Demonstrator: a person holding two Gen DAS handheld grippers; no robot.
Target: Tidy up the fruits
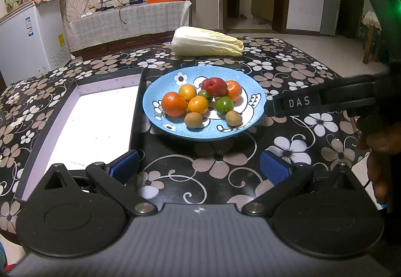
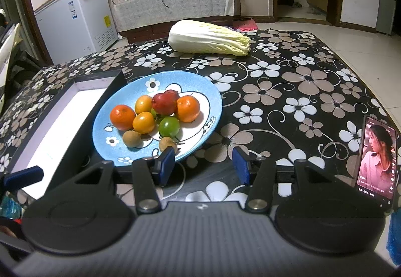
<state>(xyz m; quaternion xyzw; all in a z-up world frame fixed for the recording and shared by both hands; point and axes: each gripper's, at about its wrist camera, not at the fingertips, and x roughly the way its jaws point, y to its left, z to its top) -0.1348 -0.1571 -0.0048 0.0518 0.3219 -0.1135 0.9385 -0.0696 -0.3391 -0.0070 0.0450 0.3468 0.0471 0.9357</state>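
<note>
A blue flowered plate (image 1: 253, 111) (image 2: 210, 101) on the flowered table holds several small fruits. Among them are a red fruit (image 1: 213, 86) (image 2: 164, 102), orange tangerines (image 1: 174, 104) (image 2: 122, 117), a green fruit (image 1: 223, 104) (image 2: 169, 125) and brown ones (image 1: 193, 120) (image 2: 131, 138). Left of the plate lies a shallow black box with a white inside (image 1: 95, 124) (image 2: 57, 136). My left gripper (image 1: 200, 168) hangs open in front of the plate with nothing between its pads. My right gripper (image 2: 203, 165) is open and holds nothing, its left pad at the plate's near rim. One of its fingers (image 1: 298, 102) reaches in beside the plate's right rim.
A napa cabbage (image 1: 206, 41) (image 2: 209, 37) lies behind the plate at the table's far side. A phone (image 2: 378, 164) with a lit screen stands at the table's near right. A person's hand (image 1: 376, 149) grips the right tool. A white freezer (image 2: 75, 23) stands beyond the table's left.
</note>
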